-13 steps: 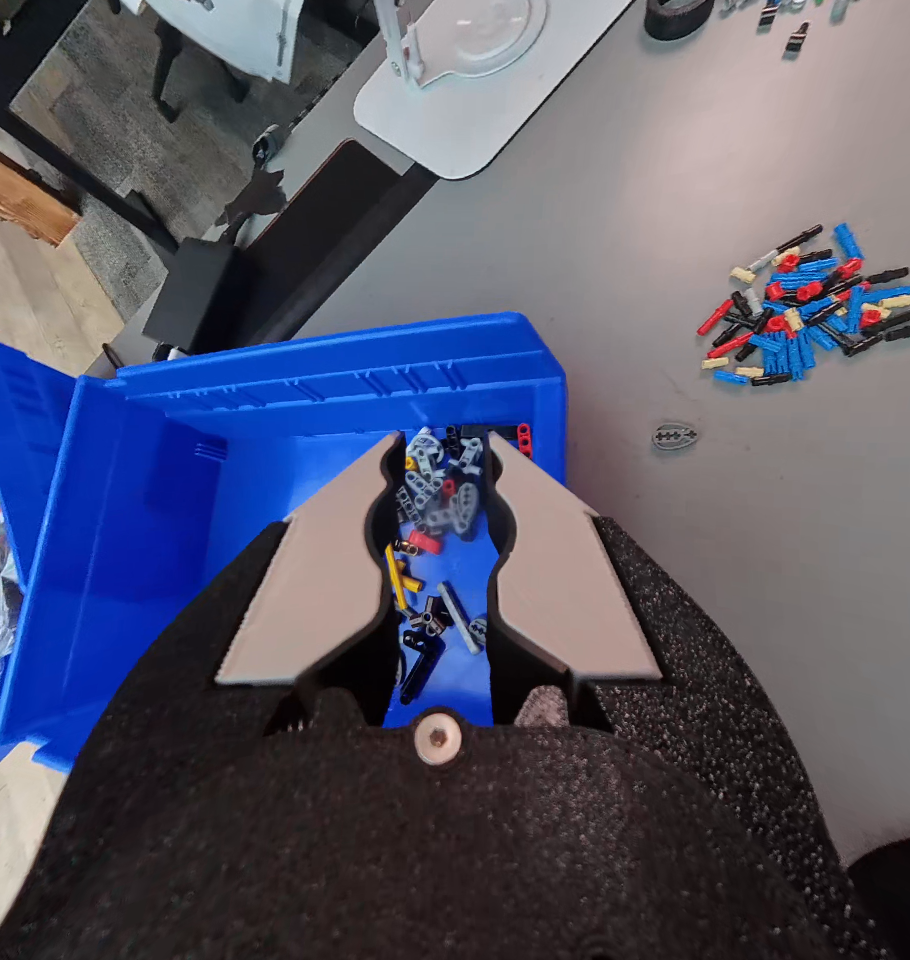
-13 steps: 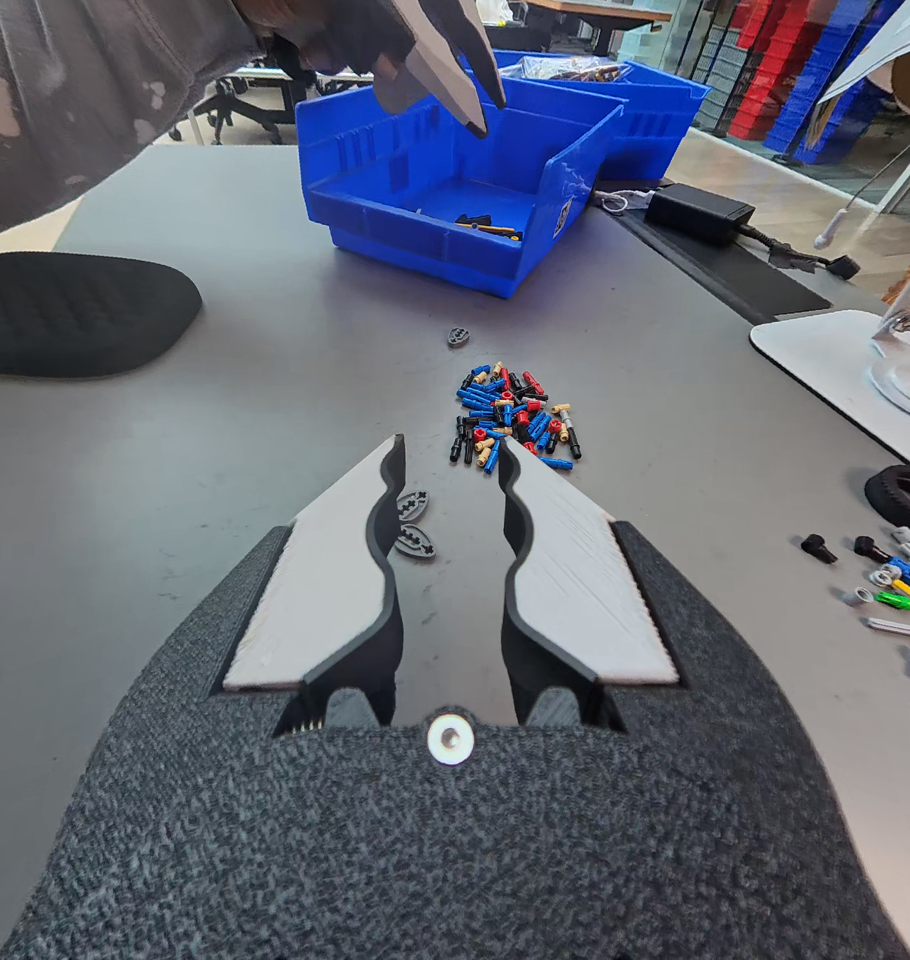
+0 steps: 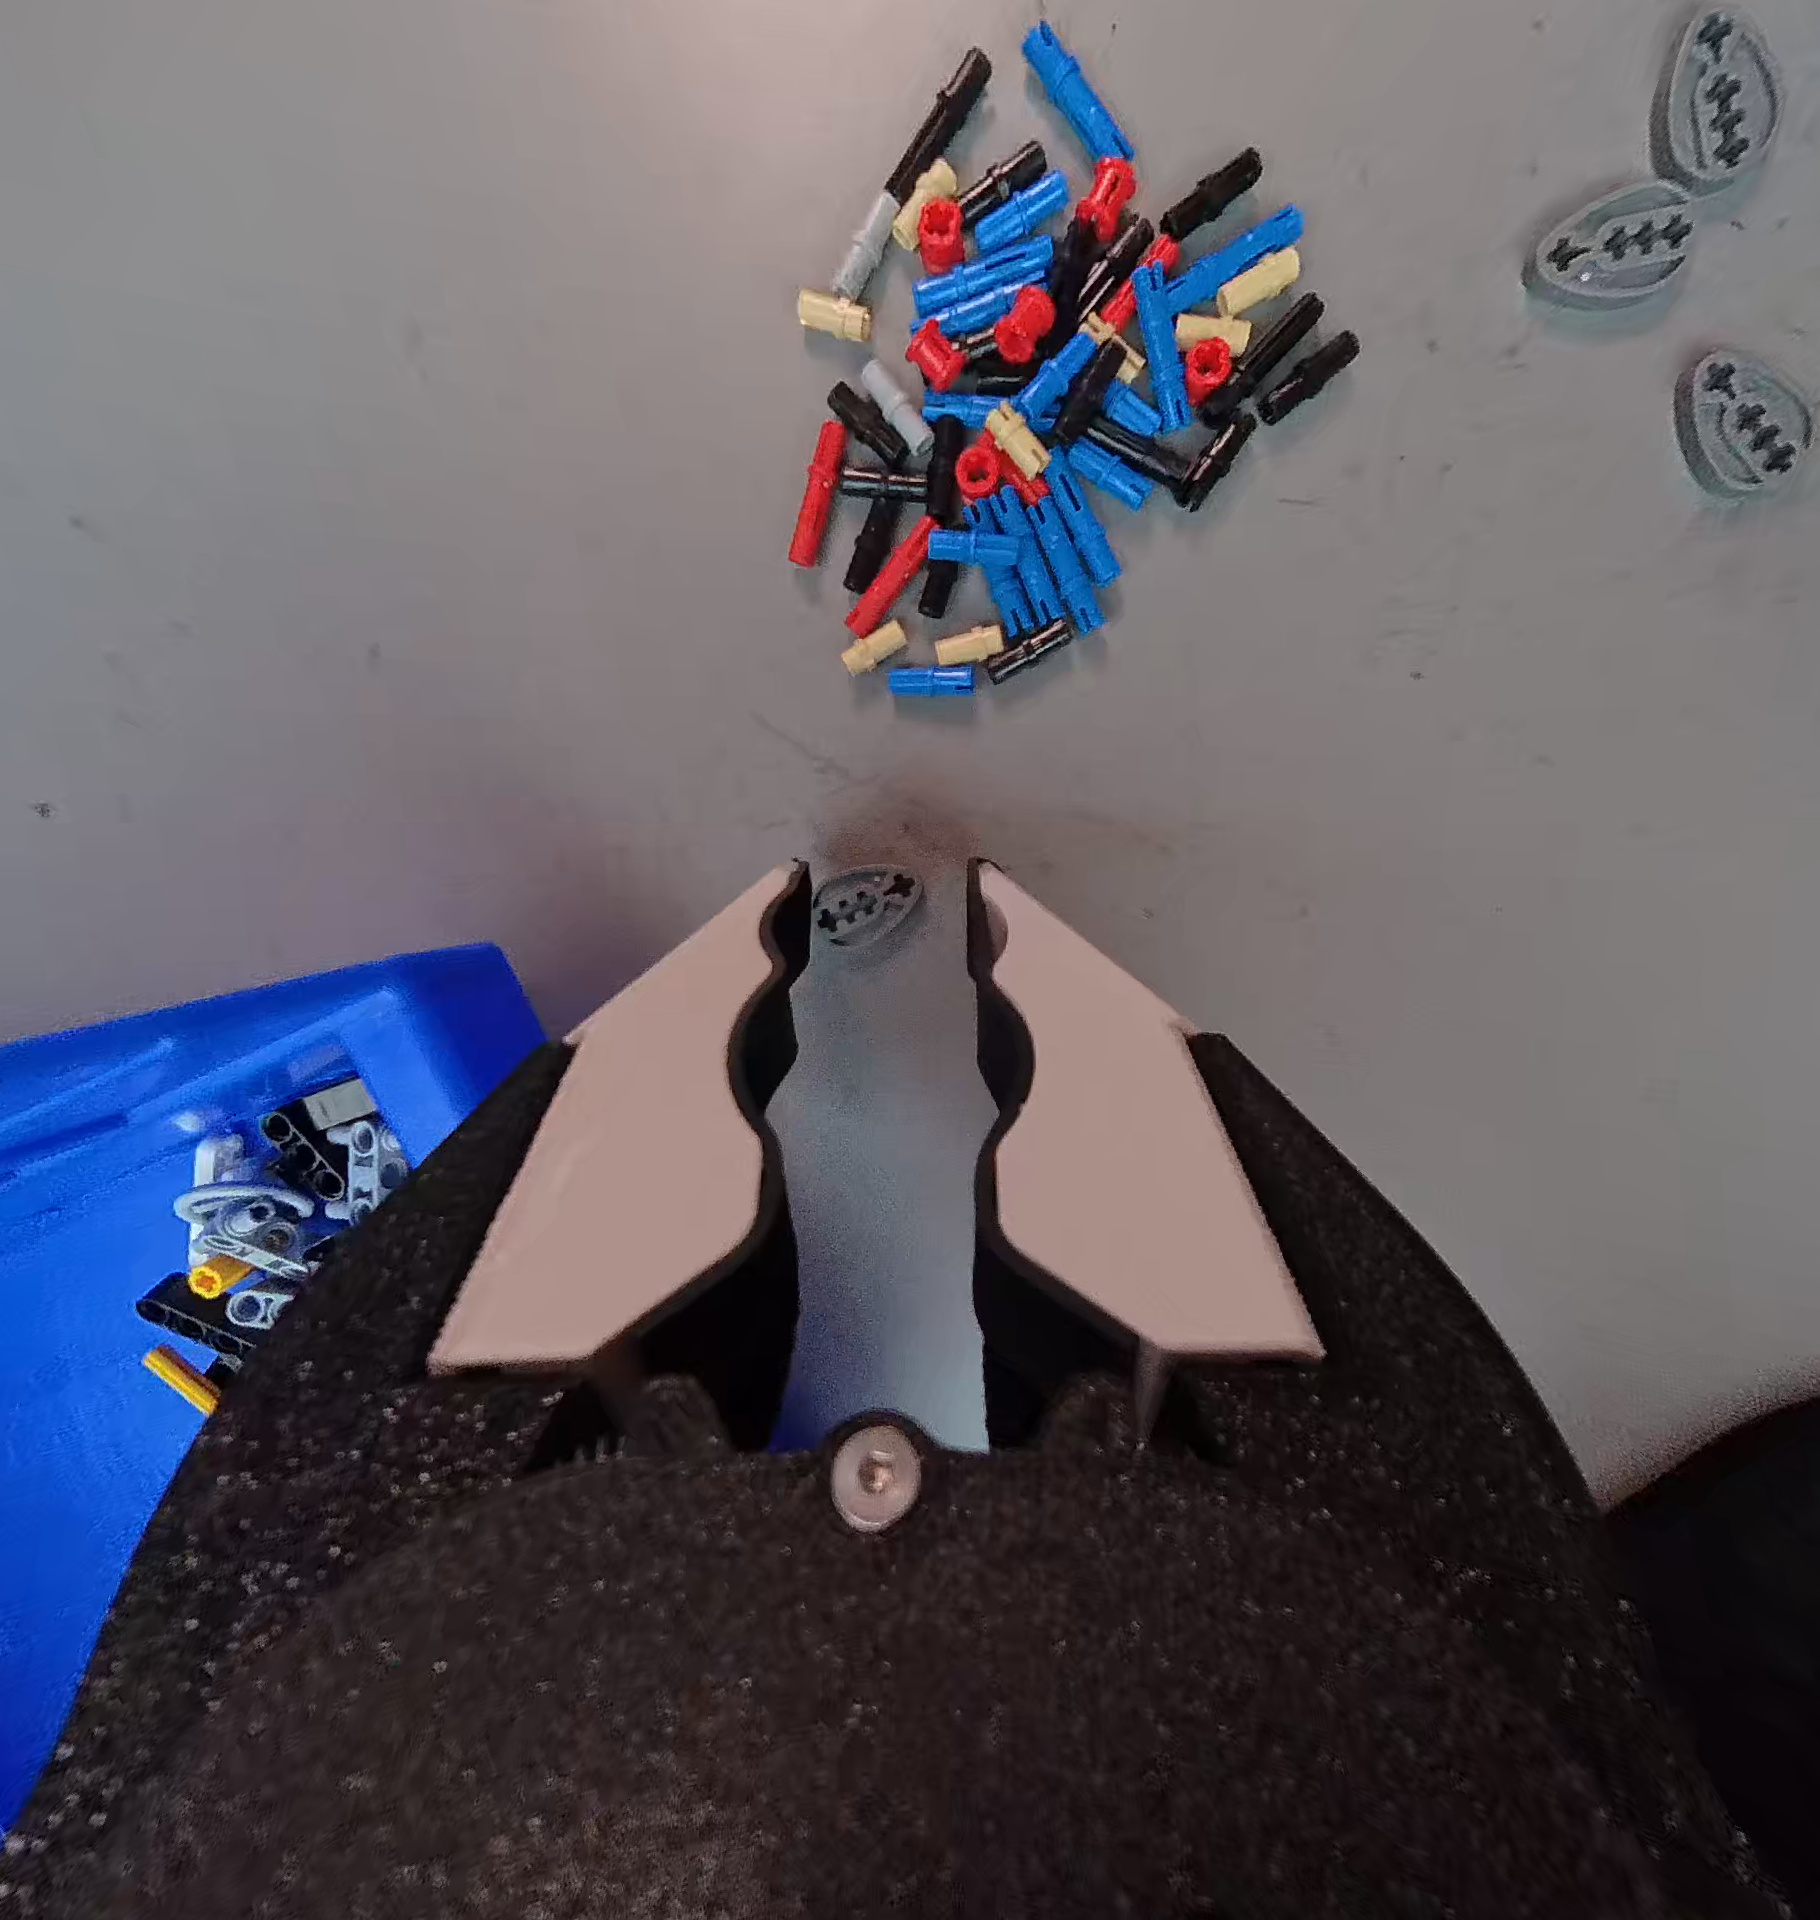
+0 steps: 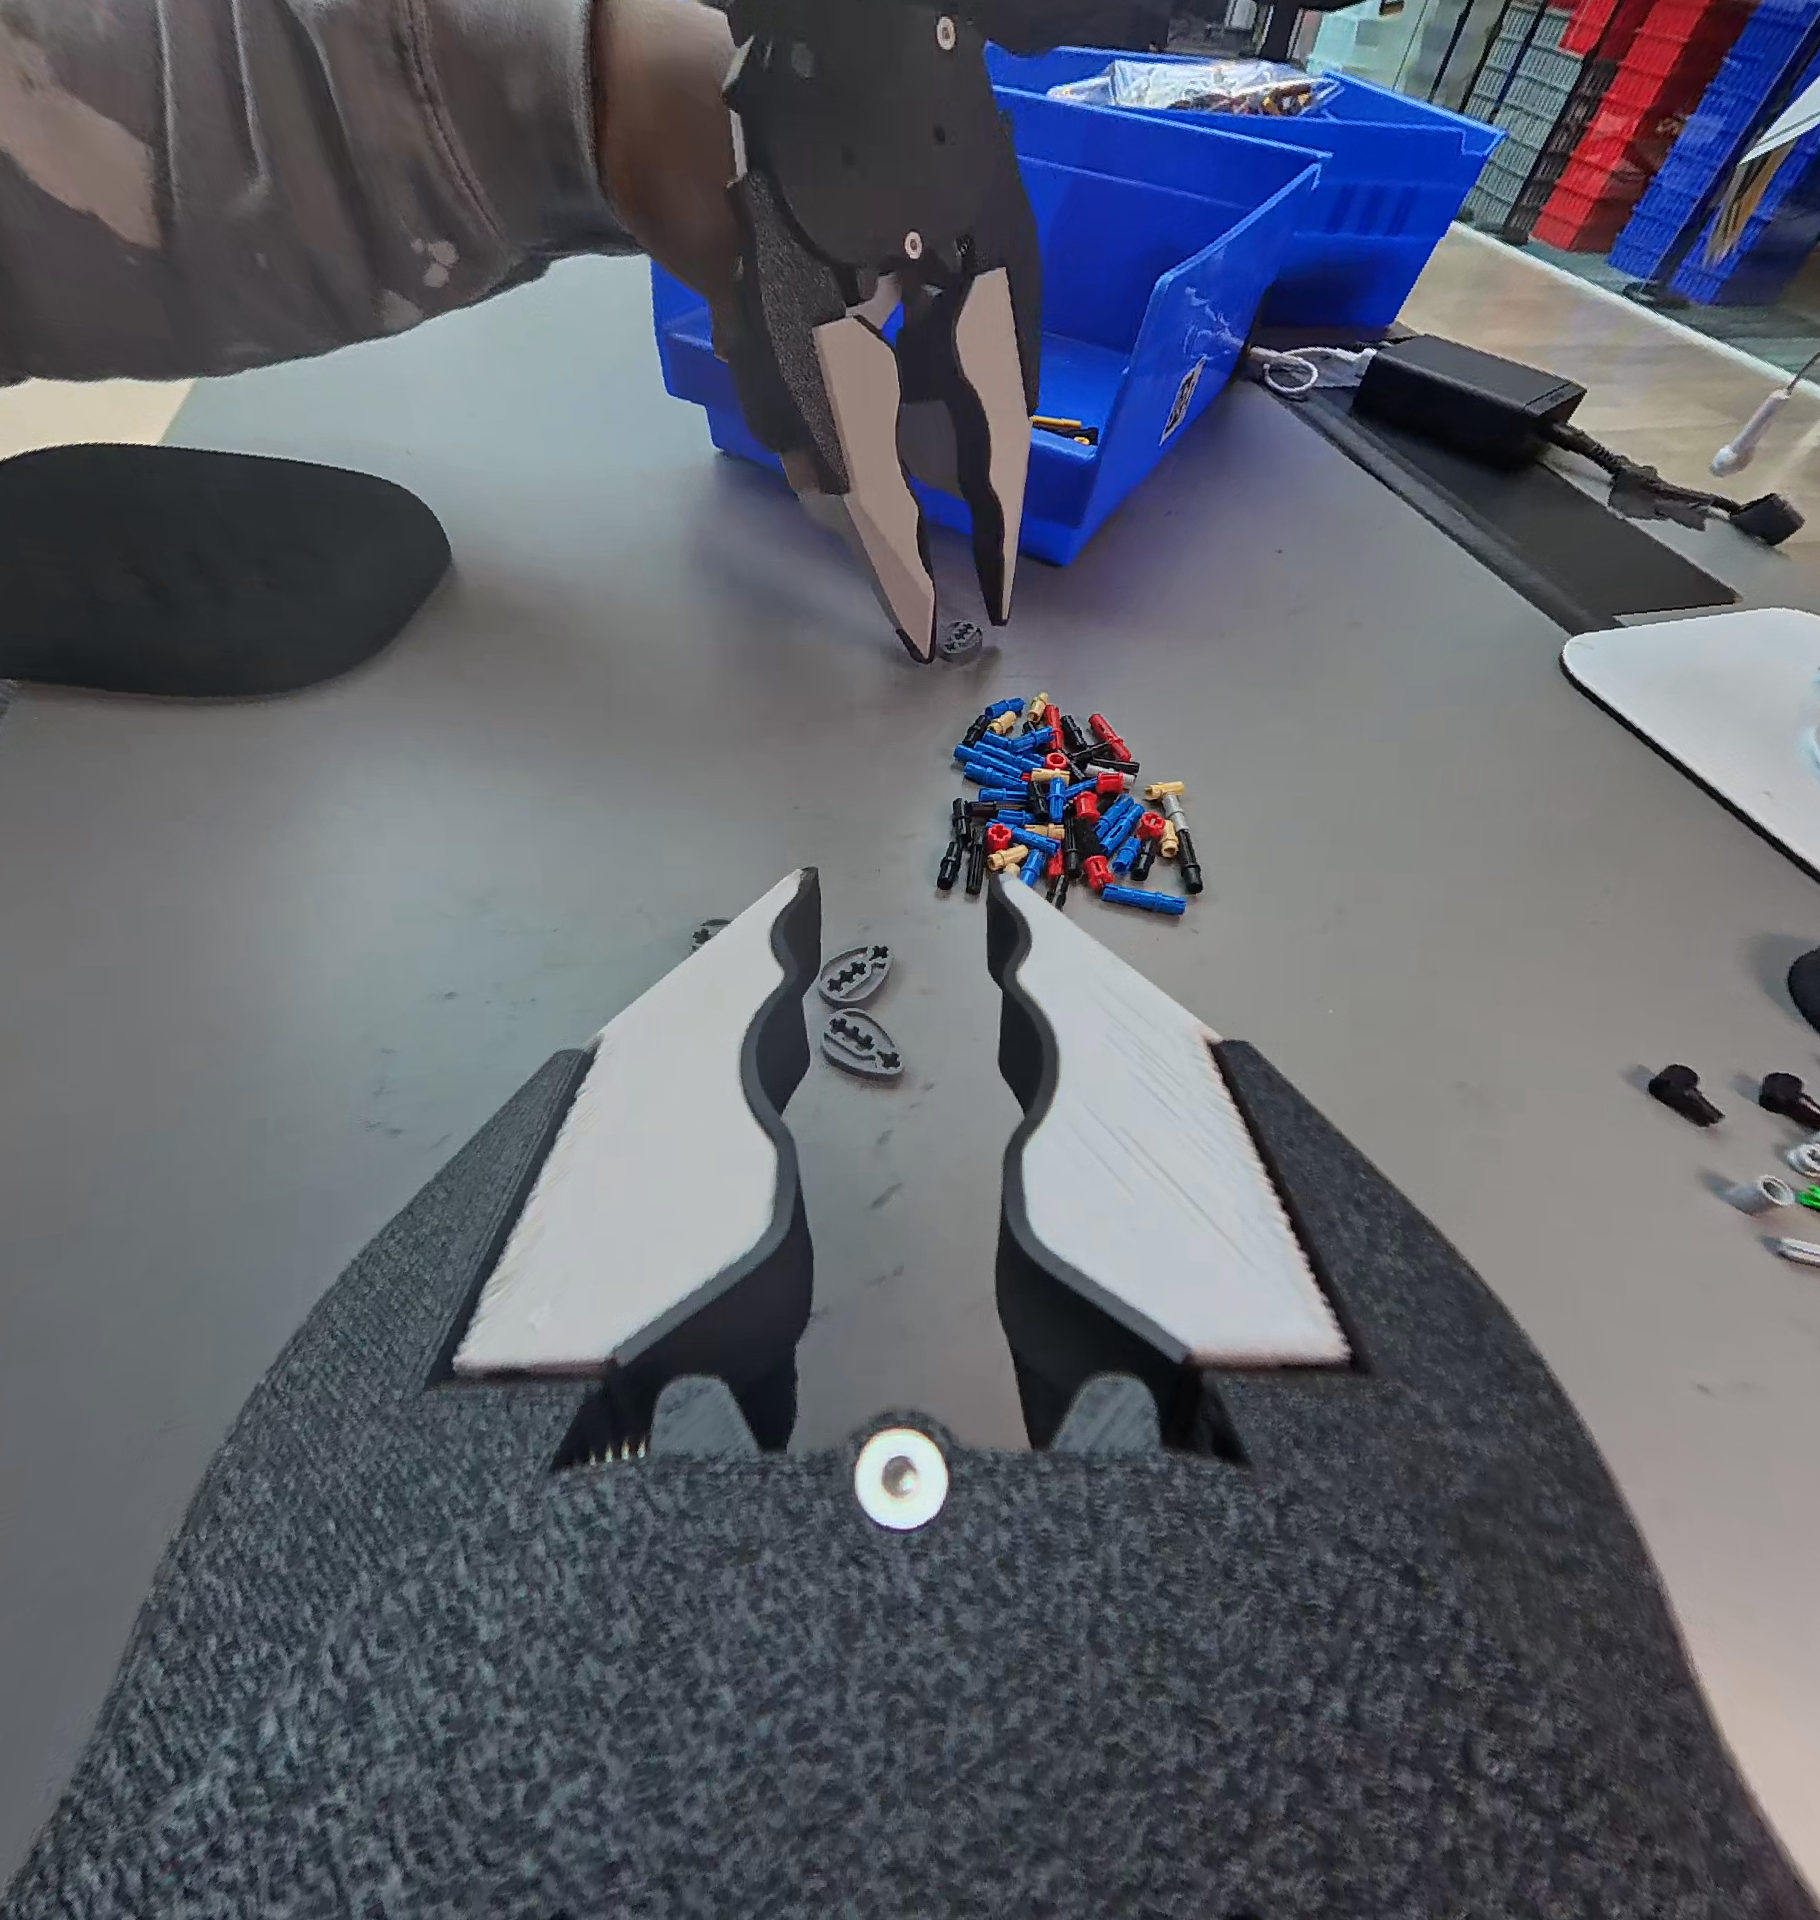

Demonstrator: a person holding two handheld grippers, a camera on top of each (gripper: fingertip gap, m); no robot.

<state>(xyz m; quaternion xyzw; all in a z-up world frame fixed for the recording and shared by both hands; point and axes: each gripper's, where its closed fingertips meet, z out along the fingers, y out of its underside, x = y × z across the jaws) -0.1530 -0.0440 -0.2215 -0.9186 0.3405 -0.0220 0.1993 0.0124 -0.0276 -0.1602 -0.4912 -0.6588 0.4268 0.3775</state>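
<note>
Two grippers over grey table point(image 4: 366, 831). Blue bin point(image 4: 1145, 343) far. Left gripper point(image 3: 890, 873) jaws parted, straddling small grey oval piece point(image 3: 866, 906), apparently touching. Close squarely across its narrow width. Right gripper point(image 4: 901, 894) parted, empty.

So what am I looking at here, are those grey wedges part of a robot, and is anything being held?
No robot: a person holds a two-finger gripper in each hand, each with a camera looking along its fingers. The left gripper, also seen from across the table, has open jaws straddling a small grey oval piece on the grey table, by a blue bin. The right gripper is open and holds nothing; two more oval pieces lie between its fingers. Beyond it is a pile of coloured pins.
</note>
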